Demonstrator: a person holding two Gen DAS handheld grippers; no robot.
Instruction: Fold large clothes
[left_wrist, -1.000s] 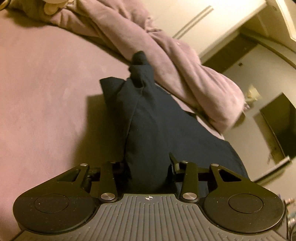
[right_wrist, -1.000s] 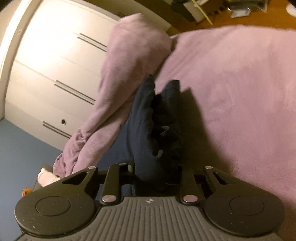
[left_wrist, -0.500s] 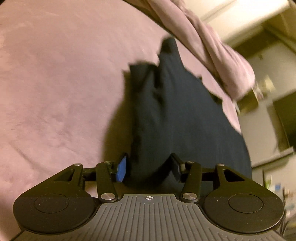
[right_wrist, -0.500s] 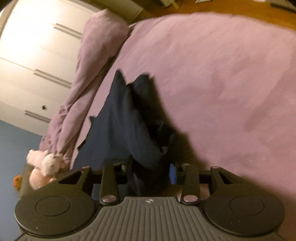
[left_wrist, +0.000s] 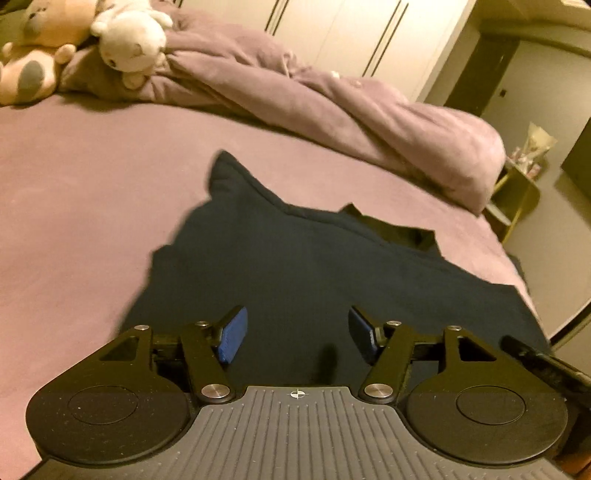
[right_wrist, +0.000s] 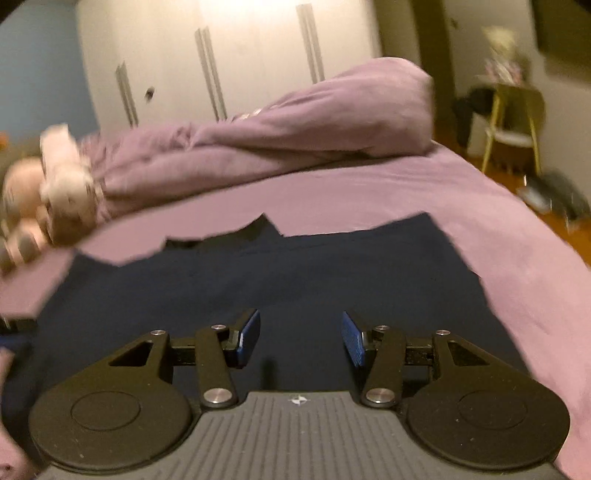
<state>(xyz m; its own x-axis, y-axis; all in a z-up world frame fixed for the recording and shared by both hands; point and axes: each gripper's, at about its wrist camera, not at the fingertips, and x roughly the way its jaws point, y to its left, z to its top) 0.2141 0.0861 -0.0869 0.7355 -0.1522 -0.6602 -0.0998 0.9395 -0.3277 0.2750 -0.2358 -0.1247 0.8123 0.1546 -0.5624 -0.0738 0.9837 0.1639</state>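
Observation:
A dark navy garment (left_wrist: 303, 266) lies spread flat on the purple bed sheet (left_wrist: 74, 177); it also shows in the right wrist view (right_wrist: 280, 280). My left gripper (left_wrist: 297, 334) is open and empty, hovering just over the garment's near part, blue pads apart. My right gripper (right_wrist: 300, 338) is open and empty too, over the garment's near part. The garment's far edge is uneven, with a pointed corner (left_wrist: 221, 162) at the far left.
A rumpled purple duvet (left_wrist: 332, 99) lies along the far side of the bed. Plush toys (left_wrist: 125, 40) sit at the far left. White wardrobe doors (right_wrist: 221, 62) stand behind. A yellow chair (right_wrist: 513, 122) and the wooden floor are off the bed's right.
Both grippers were shut on the bunched, hanging garment; now both are open and the garment lies spread on the bed. Both views have swung level toward the duvet.

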